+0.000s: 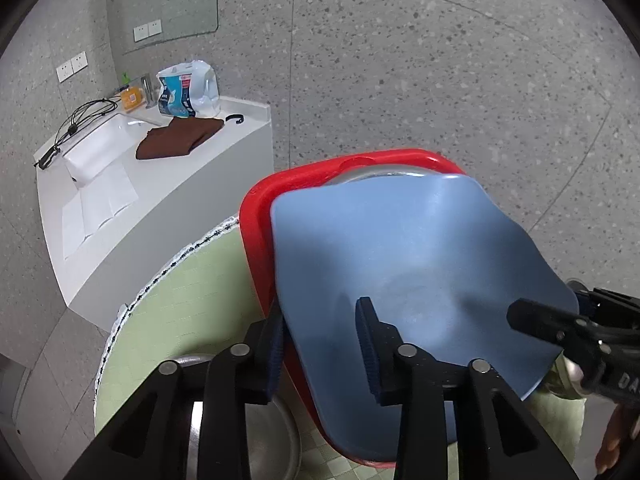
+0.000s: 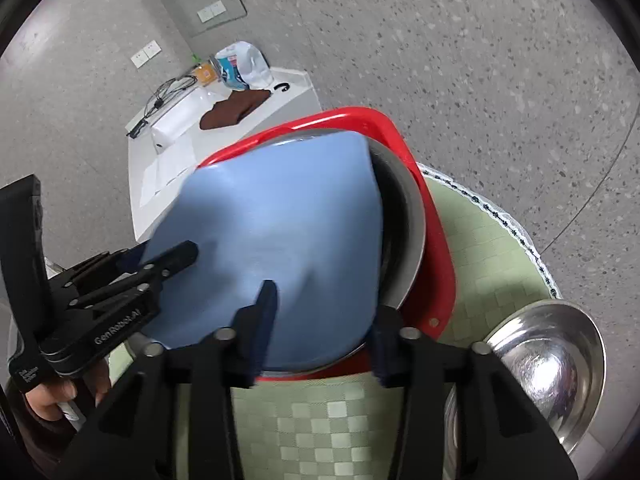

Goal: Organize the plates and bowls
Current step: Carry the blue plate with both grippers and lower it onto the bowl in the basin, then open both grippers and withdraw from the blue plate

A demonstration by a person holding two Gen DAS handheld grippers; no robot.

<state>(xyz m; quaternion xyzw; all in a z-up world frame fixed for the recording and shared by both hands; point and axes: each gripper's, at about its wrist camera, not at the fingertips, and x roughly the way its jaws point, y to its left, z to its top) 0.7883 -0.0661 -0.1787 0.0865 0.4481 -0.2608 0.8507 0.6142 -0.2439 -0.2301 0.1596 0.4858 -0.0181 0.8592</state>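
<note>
Blue plate (image 1: 400, 264) sat in the red tray (image 1: 256, 216), both your grippers spread astride its rim.
Only your right view showed one steel bowl (image 2: 552, 364) at 4 o'clock; left gripper (image 1: 320, 344) and right gripper (image 2: 320, 328) pressed nothing.

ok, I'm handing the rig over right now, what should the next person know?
Left tongs: open, straddling the blue plate's near edge, not clamping.
Right tongs: open, astride the same plate's edge.
The blue plate lies on a steel dish in the red tray on the green tablecloth.
Done: blue plate is in the tray.
Left: steel bowl right of the tray and a steel piece left of it are outside the tray.
</note>
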